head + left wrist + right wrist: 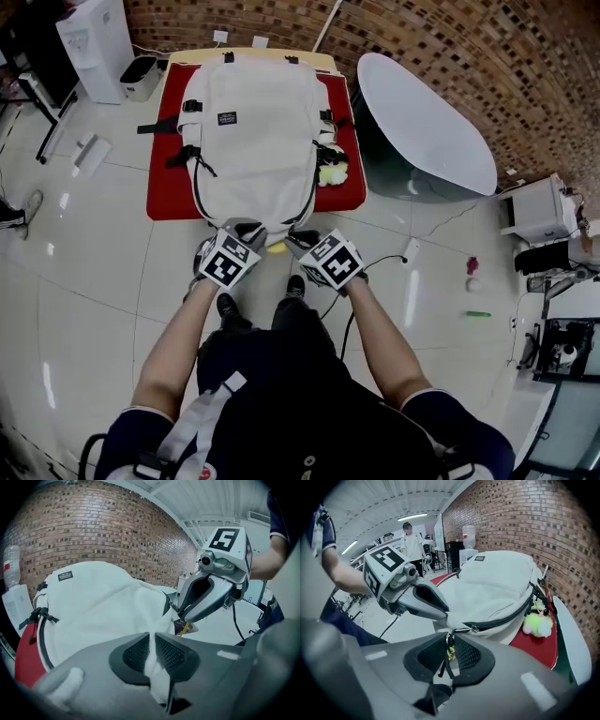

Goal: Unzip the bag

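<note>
The bag [253,131] lies flat on the red surface [167,192]. At its near end the right claw [449,654] is clamped on the zipper pull [449,638]. Just beside it, the left claw [151,652] pinches a fold of the bag's white fabric.

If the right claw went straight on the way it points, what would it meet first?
The bag itself, most likely: the right claw, shut on the zipper pull, points at its near white edge and zipper line. The left claw, pinching that edge, may be struck too; depth unclear.
</note>
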Demonstrator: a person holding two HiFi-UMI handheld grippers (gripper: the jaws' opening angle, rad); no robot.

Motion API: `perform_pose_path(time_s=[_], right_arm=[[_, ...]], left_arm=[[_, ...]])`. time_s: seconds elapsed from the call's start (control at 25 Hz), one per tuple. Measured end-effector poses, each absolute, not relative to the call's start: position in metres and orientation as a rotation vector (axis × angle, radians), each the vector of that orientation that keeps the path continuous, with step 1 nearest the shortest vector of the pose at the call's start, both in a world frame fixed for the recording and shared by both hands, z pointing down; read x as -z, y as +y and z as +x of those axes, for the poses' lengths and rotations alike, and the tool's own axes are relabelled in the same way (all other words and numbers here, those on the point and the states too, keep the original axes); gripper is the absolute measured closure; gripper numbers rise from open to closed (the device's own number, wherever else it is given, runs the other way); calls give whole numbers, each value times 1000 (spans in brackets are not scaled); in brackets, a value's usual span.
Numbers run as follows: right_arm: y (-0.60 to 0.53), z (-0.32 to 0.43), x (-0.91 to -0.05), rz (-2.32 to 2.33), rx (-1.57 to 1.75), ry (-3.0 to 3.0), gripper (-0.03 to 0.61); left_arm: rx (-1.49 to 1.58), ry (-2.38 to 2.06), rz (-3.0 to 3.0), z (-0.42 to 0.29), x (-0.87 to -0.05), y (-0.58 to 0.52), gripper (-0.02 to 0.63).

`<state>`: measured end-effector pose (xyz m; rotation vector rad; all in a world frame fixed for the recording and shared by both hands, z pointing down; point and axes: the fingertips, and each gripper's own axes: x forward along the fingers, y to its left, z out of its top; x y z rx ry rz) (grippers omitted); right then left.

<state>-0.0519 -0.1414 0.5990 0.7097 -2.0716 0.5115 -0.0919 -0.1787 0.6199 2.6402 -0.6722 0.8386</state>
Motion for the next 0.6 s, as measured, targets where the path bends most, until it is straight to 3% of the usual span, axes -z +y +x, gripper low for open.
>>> perform_pose_path(time_s=[0.24, 0.4, 0.6], right_arm=[[-144, -31, -607, 876, -575, -2031, 537], [-145, -19, -600, 952, -615, -2055, 537], [-152, -12, -586, 975, -595, -2121, 537]], left_arm=[[-826, -682, 2707, -113, -609, -172, 546], [-1047, -707, 2727, -144, -613, -178, 451], [-1350, -586, 2743, -150, -630, -180, 430]])
